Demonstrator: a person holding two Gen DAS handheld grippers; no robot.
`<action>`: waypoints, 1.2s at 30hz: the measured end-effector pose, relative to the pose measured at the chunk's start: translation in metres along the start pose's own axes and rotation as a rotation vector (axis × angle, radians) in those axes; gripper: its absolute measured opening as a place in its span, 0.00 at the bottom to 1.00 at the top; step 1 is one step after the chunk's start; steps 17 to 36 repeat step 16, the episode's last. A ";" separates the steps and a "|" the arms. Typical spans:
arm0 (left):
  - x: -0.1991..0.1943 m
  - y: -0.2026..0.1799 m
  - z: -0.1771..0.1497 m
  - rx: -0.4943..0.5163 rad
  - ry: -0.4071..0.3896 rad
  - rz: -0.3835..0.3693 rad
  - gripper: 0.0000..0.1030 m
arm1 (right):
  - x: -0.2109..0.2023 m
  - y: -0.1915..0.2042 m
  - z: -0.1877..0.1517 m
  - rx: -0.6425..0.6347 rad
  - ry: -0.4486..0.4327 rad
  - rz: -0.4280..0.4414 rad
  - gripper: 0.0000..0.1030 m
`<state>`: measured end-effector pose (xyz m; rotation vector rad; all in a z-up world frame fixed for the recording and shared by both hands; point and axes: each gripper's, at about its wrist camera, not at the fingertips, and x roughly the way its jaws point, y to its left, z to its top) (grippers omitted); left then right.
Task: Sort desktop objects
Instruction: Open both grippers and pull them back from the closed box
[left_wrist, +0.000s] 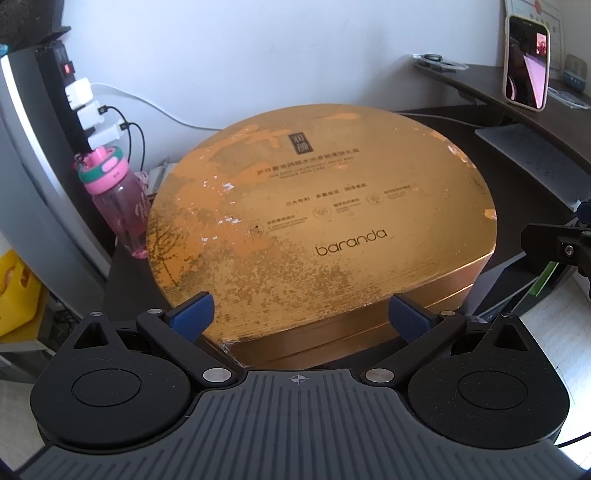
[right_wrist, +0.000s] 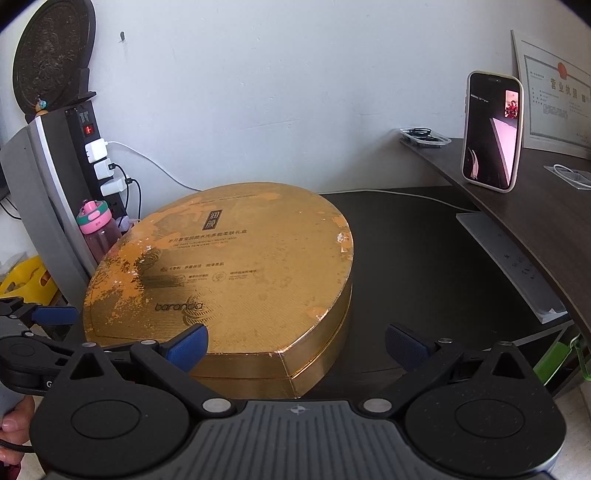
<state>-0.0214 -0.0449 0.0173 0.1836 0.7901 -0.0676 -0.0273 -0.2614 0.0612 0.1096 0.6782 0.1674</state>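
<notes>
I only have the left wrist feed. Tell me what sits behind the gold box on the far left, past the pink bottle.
Observer: In the right wrist view a dark round plate stands upright on top of the grey cabinet, above the power strip.
Operator: Report where my left gripper sits relative to the box.
Observer: The left gripper is at the gold box's left edge, fingers open, not touching it from what the right view shows.
Operator: Describe the wall right of the phone.
Observer: A framed certificate leans on the wall behind the phone, on the raised shelf.
</notes>
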 end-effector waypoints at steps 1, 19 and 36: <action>0.001 0.000 0.001 0.000 0.000 0.001 1.00 | 0.001 0.000 0.000 0.000 0.000 0.002 1.00; 0.011 -0.001 0.013 0.002 -0.005 -0.009 1.00 | 0.011 -0.020 0.010 0.069 -0.024 0.008 1.00; 0.011 -0.001 0.013 0.002 -0.005 -0.009 1.00 | 0.011 -0.020 0.010 0.069 -0.024 0.008 1.00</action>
